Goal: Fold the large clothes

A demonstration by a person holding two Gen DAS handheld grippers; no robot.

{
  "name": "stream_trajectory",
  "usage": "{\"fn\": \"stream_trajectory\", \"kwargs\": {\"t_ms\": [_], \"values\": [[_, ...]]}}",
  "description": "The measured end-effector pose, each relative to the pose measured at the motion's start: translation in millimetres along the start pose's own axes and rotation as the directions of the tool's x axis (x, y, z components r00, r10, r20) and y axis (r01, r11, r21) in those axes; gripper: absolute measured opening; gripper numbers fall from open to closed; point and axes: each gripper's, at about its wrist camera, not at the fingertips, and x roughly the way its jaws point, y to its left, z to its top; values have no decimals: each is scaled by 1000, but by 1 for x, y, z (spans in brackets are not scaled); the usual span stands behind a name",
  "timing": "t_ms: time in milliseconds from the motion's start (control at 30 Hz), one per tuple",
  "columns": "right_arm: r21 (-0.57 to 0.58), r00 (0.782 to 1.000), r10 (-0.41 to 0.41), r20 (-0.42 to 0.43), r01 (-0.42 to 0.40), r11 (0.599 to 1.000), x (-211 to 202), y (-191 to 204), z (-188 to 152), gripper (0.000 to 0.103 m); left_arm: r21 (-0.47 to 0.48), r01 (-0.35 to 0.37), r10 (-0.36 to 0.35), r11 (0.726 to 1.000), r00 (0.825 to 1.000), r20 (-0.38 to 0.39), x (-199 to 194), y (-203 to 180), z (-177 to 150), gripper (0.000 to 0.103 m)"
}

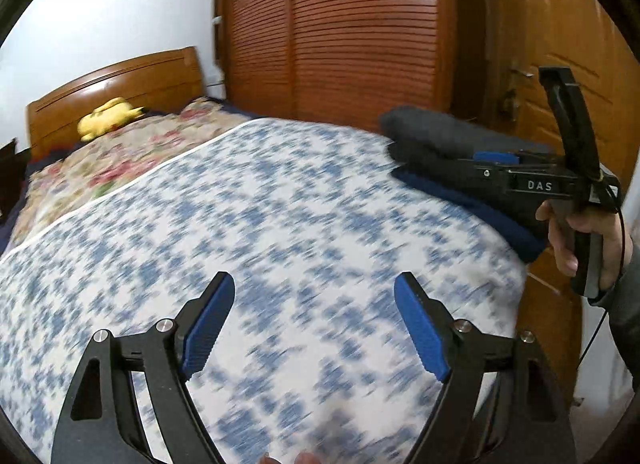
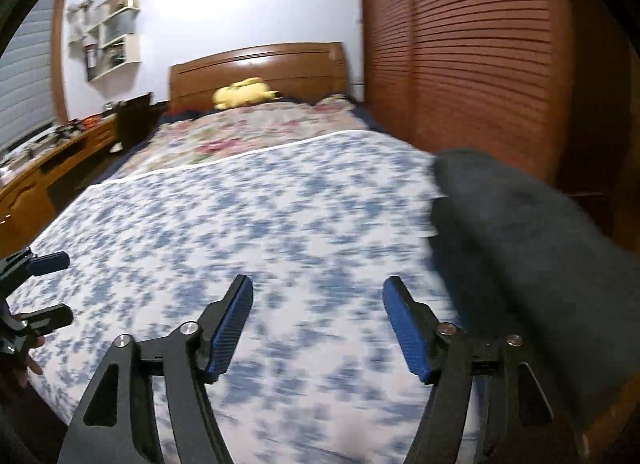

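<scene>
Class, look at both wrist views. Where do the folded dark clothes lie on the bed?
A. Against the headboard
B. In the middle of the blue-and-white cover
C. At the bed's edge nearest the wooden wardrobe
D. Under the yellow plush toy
C: the folded dark clothes sit stacked at the bed's edge beside the wooden wardrobe.

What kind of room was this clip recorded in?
A home bedroom, most likely. There is a bed with a wooden headboard and a yellow plush toy on it, a slatted wooden wardrobe beside it, and wall shelves above a desk.

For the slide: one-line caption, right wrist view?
Open right gripper above blue-and-white bedspread, folded dark clothes at its right edge.
</scene>
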Motion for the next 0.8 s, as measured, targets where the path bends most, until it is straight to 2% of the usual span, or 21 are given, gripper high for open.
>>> {"fn": "stream_trajectory", "kwargs": {"t_ms": [200, 400, 567, 667, 767, 800], "values": [[-56, 994, 106, -39, -108, 993, 35, 42, -15, 80, -63, -84, 83, 995, 996, -18, -15, 44, -36, 84], [-76, 986, 156, -63, -160, 984, 81, 75, -23, 83, -135, -174, 170, 975, 985, -41, -35, 81, -69, 84], [-83, 981, 188, -56, -192, 978, 87, 105, -32, 83, -185, -274, 266, 944, 961, -72, -53, 99, -92, 84], [-75, 975, 215, -62, -219, 973, 90, 119, -36, 83, -201, -336, 327, 920, 942, -79, -69, 105, -103, 84], [-77, 973, 228, -46, -231, 970, 87, 132, -40, 83, -237, -346, 342, 908, 938, -59, -91, 110, -111, 84], [-78, 972, 234, -38, -236, 969, 81, 136, -39, 83, -256, -362, 360, 896, 931, -58, -98, 112, -112, 84]]}}
